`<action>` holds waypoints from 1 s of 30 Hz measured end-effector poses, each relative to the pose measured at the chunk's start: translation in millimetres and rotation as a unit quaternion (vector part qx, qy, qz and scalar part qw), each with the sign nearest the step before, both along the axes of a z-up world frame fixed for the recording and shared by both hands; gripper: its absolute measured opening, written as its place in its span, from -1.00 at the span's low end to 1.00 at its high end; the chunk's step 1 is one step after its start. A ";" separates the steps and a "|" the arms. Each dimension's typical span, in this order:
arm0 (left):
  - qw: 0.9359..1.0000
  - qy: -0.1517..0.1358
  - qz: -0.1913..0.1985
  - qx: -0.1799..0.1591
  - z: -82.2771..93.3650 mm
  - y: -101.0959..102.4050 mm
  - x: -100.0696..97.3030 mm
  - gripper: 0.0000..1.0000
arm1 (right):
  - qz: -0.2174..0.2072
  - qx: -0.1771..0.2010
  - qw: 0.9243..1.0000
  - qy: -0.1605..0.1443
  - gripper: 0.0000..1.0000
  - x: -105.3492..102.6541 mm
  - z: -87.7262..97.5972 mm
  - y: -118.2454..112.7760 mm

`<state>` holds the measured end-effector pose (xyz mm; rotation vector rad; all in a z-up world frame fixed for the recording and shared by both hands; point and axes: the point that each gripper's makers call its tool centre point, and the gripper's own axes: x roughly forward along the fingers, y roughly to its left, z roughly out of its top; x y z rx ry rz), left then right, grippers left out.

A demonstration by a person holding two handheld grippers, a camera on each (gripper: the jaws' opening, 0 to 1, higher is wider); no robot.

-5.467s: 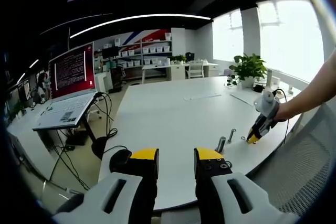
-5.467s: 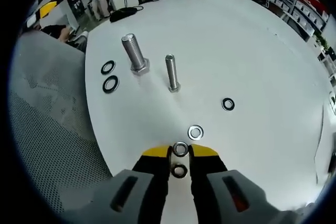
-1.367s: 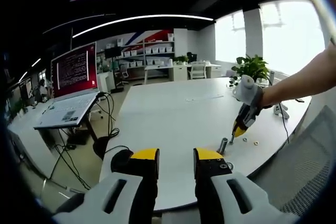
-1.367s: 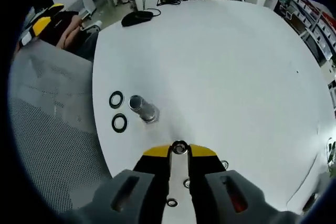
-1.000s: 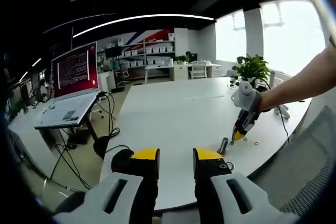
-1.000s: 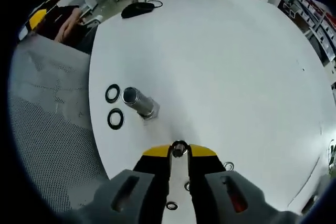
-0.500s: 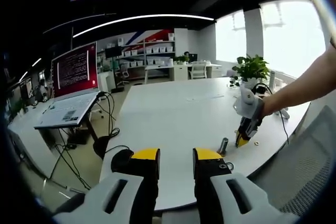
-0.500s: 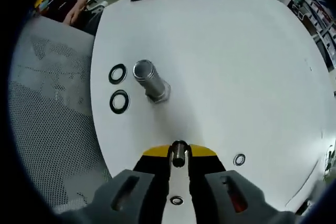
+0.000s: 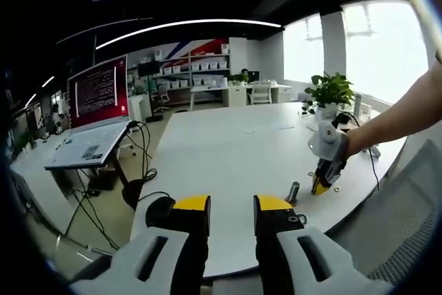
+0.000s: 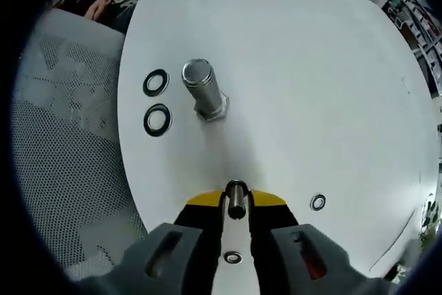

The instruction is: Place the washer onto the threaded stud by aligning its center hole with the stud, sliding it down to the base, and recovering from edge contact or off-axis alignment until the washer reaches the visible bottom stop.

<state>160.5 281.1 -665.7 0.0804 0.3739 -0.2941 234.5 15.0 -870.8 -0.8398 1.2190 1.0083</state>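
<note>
Looking down, the right gripper straddles a thin stud, jaws parted, while the left gripper, also parted, faces the white table and laptop.

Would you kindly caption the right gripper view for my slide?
Right gripper over a slim stud; thick bolt and two dark washers beyond.

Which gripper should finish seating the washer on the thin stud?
Right. The right gripper is directly over the thin stud, whose top shows between its fingers. The left gripper hangs open at the table edge, away from the studs.
</note>
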 end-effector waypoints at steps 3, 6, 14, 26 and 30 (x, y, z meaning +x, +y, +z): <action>1.000 0.000 0.000 0.000 0.0 -0.1 -0.2 -0.54 | -0.005 0.007 1.000 -0.001 -0.70 -0.7 1.6 0.4; 1.000 -0.001 -0.001 -0.001 0.3 -0.4 -0.1 -0.54 | 0.000 0.005 1.000 0.005 -0.69 -6.8 2.5 -4.2; 1.000 -0.003 -0.003 -0.002 0.8 -1.0 -0.1 -0.54 | 0.009 -0.006 1.000 0.024 -0.67 -23.2 7.1 -15.6; 1.000 -0.001 -0.007 -0.002 0.4 -2.1 -1.1 -0.54 | 0.084 -0.084 0.993 0.015 -0.63 -31.1 -1.0 -21.9; 1.000 0.000 -0.009 -0.001 -0.1 -2.5 -1.4 -0.54 | 0.083 -0.087 0.993 0.019 -0.63 -30.7 -0.4 -23.5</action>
